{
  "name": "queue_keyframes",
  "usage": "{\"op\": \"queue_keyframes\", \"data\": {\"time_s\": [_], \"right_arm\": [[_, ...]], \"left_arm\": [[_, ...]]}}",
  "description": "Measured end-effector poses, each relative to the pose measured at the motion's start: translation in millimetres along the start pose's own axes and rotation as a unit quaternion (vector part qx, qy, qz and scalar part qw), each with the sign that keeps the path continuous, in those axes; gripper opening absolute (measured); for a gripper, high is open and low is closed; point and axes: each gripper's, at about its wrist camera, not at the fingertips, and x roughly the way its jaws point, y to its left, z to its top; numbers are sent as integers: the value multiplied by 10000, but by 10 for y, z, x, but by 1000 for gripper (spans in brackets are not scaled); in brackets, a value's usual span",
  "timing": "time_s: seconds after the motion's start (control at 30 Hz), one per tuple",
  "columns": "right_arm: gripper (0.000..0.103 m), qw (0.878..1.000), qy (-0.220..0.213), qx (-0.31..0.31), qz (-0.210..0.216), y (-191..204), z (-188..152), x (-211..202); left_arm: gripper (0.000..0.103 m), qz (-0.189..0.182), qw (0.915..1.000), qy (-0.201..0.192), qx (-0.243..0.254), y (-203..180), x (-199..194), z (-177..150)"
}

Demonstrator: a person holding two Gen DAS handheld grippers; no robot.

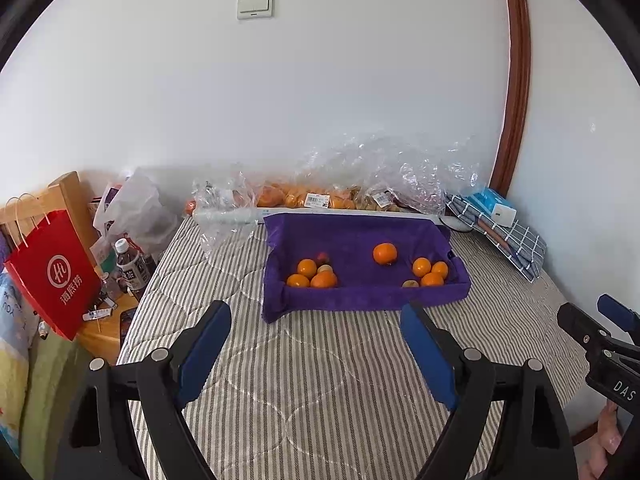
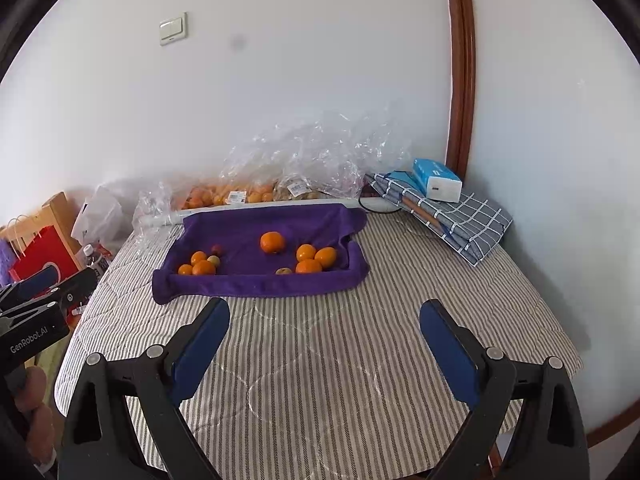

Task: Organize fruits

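Both my left gripper and right gripper hang wide open, empty; oranges sit ahead in the purple towel-lined tray; a careless reach could snag cloth, rolling fruit loose

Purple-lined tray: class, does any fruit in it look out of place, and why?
Yes. In the purple-lined tray, one orange sits alone mid-tray, apart from the left cluster and the right cluster, so the sorting looks unfinished.
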Motion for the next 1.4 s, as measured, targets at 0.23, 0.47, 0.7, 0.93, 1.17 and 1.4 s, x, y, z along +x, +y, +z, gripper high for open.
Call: {"op": "queue_keyframes", "data": {"time_s": [0.23,0.47,0.7,0.93,1.17,1.4], "right_arm": [[95,10000,20,15,-43,-20,-11,6],[95,10000,5,72,-57,-41,-5,3],[95,9999,-3,121,-59,-60,3,-9],[95,9999,8,127,-40,-58,-2,-2],[95,9999,22,102,-60,-53,-13,5],[95,9999,12,134,-51,-70,-13,0]], "left_arm": [[86,-17,10000,-1,14,-21,3,-8],[86,-13,10000,38,29,-33,11,-9],[86,14,10000,10,38,-29,13,-7],[86,18,10000,0,7,-13,5,-5],[86,17,10000,8,-2,-7,7,0],[86,19,10000,-10,22,-15,-2,6]]}}
